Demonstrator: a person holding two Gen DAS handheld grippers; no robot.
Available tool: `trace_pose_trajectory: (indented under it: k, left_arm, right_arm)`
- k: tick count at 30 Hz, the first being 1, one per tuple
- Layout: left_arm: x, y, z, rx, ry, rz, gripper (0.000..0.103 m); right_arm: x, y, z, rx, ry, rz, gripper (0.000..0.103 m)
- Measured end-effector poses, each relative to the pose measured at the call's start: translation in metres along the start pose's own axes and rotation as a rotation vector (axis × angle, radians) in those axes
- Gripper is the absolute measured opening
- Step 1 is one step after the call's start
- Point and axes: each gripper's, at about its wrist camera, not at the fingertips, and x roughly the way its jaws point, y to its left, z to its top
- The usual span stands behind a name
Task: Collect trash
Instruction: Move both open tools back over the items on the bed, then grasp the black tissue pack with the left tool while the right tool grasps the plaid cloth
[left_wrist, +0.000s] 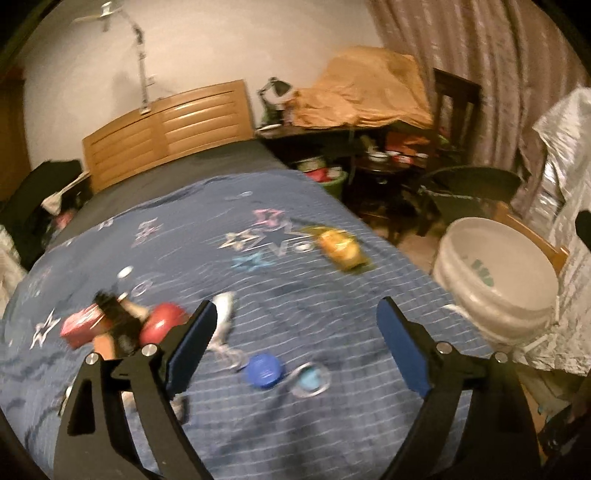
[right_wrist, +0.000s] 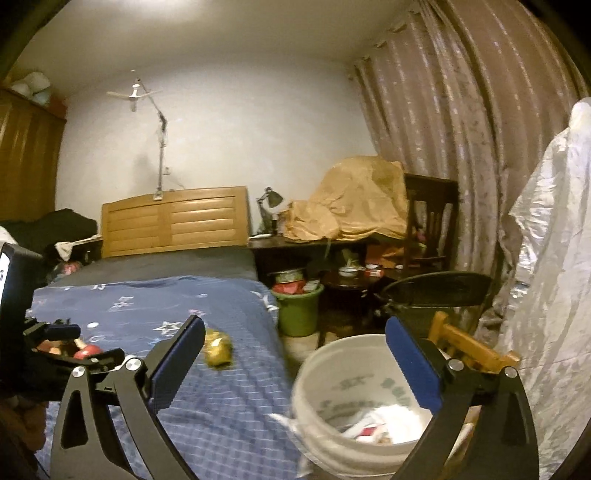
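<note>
Your left claw (left_wrist: 297, 345) gapes wide and empty over the bed (left_wrist: 258, 302), a blue cap (left_wrist: 264, 370) just below its tips and a yellow wrapper (left_wrist: 341, 249) beyond. Your right claw (right_wrist: 295, 363) is equally wide and empty, the white bucket (right_wrist: 317, 373) under it.

A bed (right_wrist: 155, 295) with a wooden headboard (right_wrist: 173, 219) stood against a pale wall (right_wrist: 221, 140); patterned curtains (right_wrist: 461, 147) hung beside a cluttered dark desk (right_wrist: 295, 245) and chair (right_wrist: 430, 221), dimly lit.
</note>
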Motion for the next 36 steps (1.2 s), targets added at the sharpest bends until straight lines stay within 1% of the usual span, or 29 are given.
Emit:
trace_pose_trajectory:
  k: [2,8,12,13,17,19,21,22,23,26,27,29,31,32,33,36]
  left_arm:
    - [-0.005,0.019,-0.007,-0.033,0.006,0.016,0.086]
    - [-0.018,0.078,-0.037,-0.130,0.029,0.084,0.086]
    - [-0.024,0.131,-0.067,-0.240,0.068,0.142,0.086]
    - [-0.025,0.141,-0.074,-0.258,0.074,0.153,0.086]
    - [-0.034,0.192,-0.104,-0.337,0.102,0.207,0.086]
    - [-0.041,0.223,-0.118,-0.401,0.107,0.229,0.086]
    - [-0.047,0.250,-0.128,-0.444,0.102,0.247,0.086]
    - [-0.050,0.262,-0.132,-0.463,0.104,0.239,0.086]
    - [-0.051,0.271,-0.136,-0.475,0.110,0.221,0.086]
    - [-0.048,0.287,-0.141,-0.477,0.116,0.180,0.086]
    - [-0.042,0.291,-0.141,-0.467,0.125,0.142,0.086]
    - [-0.031,0.292,-0.144,-0.452,0.147,0.117,0.086]
    - [-0.015,0.295,-0.146,-0.439,0.177,0.106,0.085]
    - [-0.006,0.298,-0.146,-0.447,0.191,0.114,0.082]
    - [-0.001,0.301,-0.146,-0.459,0.198,0.110,0.081]
    - [0.012,0.309,-0.144,-0.477,0.196,0.094,0.076]
  right_arm:
    - [0.003,0.015,-0.003,-0.009,0.013,0.023,0.098]
    - [0.014,0.075,-0.017,-0.048,0.075,0.134,0.098]
    - [0.021,0.114,-0.025,-0.089,0.109,0.207,0.098]
    - [0.022,0.128,-0.028,-0.102,0.118,0.235,0.098]
    - [0.030,0.163,-0.031,-0.140,0.141,0.308,0.098]
    - [0.034,0.177,-0.031,-0.150,0.150,0.343,0.098]
    - [0.039,0.194,-0.031,-0.161,0.163,0.379,0.098]
    - [0.043,0.207,-0.032,-0.171,0.171,0.408,0.098]
    - [0.046,0.212,-0.031,-0.180,0.174,0.427,0.098]
    - [0.056,0.244,-0.031,-0.211,0.184,0.497,0.098]
    - [0.060,0.254,-0.030,-0.219,0.188,0.528,0.098]
    - [0.076,0.285,-0.031,-0.257,0.229,0.613,0.098]
    - [0.095,0.317,-0.034,-0.313,0.296,0.671,0.097]
    - [0.105,0.330,-0.036,-0.334,0.308,0.675,0.097]
    - [0.118,0.344,-0.036,-0.347,0.312,0.678,0.097]
    - [0.146,0.371,-0.037,-0.334,0.358,0.715,0.097]
